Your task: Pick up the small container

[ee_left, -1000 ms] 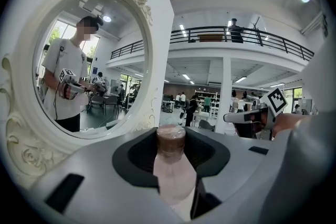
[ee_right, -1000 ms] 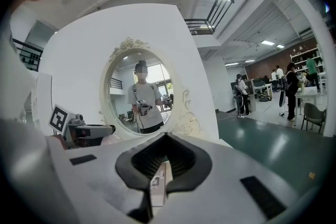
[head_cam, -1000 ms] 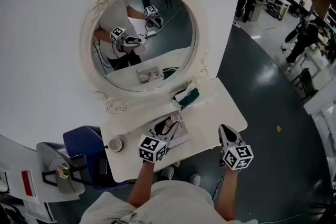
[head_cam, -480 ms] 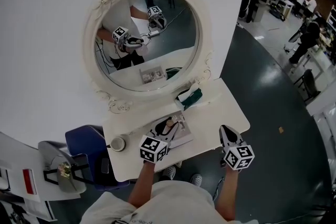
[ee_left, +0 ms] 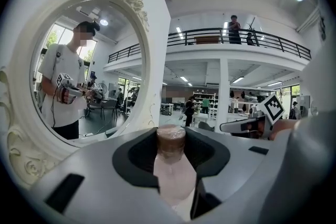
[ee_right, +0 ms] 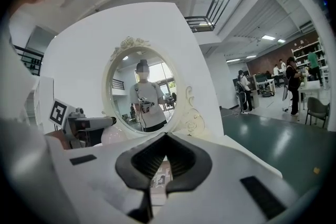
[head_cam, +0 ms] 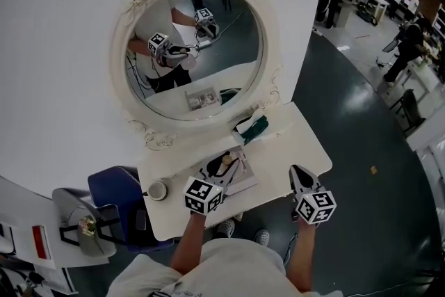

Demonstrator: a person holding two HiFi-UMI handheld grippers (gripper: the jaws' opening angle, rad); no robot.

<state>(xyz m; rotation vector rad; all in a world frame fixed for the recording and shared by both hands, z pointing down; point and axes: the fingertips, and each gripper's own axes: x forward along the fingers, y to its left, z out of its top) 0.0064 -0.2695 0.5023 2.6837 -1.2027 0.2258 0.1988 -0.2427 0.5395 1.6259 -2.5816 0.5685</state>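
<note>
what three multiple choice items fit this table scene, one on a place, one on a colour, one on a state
1. Where on the table is the round white cup?
A its left end
B its right end
C its middle

2. What colour is the chair beside the table?
A red
B blue
C yellow

3. What is the left gripper doing?
A standing open and empty
B closed on a brown-capped small container
C gripping the cup

Key:
1 A, it sits at the chair-side edge.
2 B, its seat shows blue.
3 B, the left gripper view shows the container pinched between the jaws.
</note>
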